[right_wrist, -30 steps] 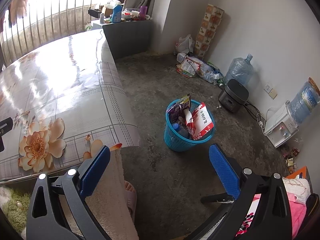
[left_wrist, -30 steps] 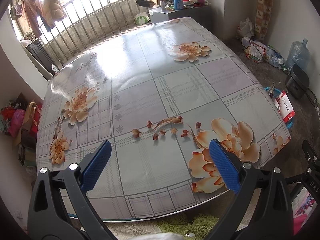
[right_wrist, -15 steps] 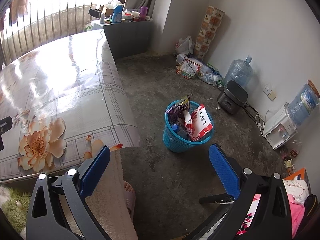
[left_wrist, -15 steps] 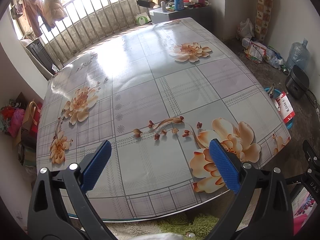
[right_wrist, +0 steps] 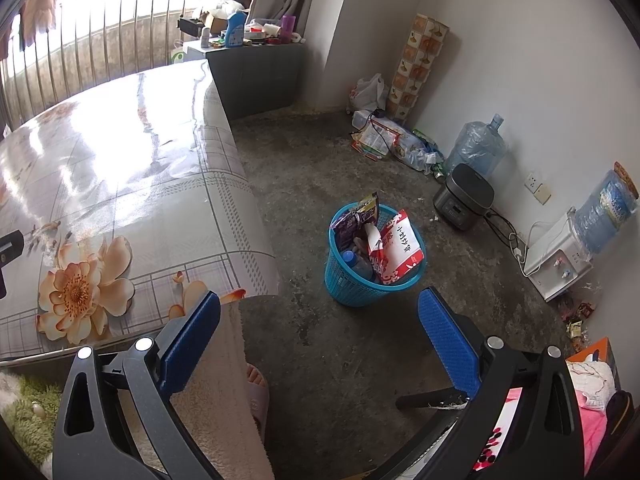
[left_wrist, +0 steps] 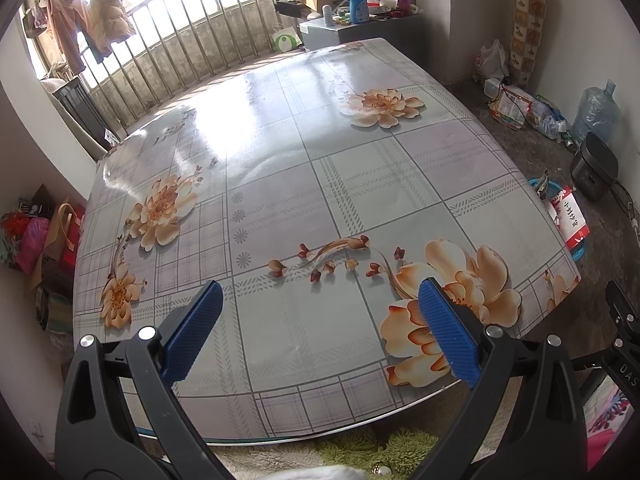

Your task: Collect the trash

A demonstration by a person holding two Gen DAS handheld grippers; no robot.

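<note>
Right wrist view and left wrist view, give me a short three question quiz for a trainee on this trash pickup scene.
1. True or false: the right gripper holds a wrapper between its jaws.
2. Which stands on the floor beside the floral-cloth table? A) a blue plastic mesh basket B) a metal bucket C) a cardboard box
3. Fill in: the red and white paper bag sits ____ the basket.

Key:
1. False; both it and the left gripper are open with nothing in them.
2. A
3. inside, sticking up above the rim.
</note>
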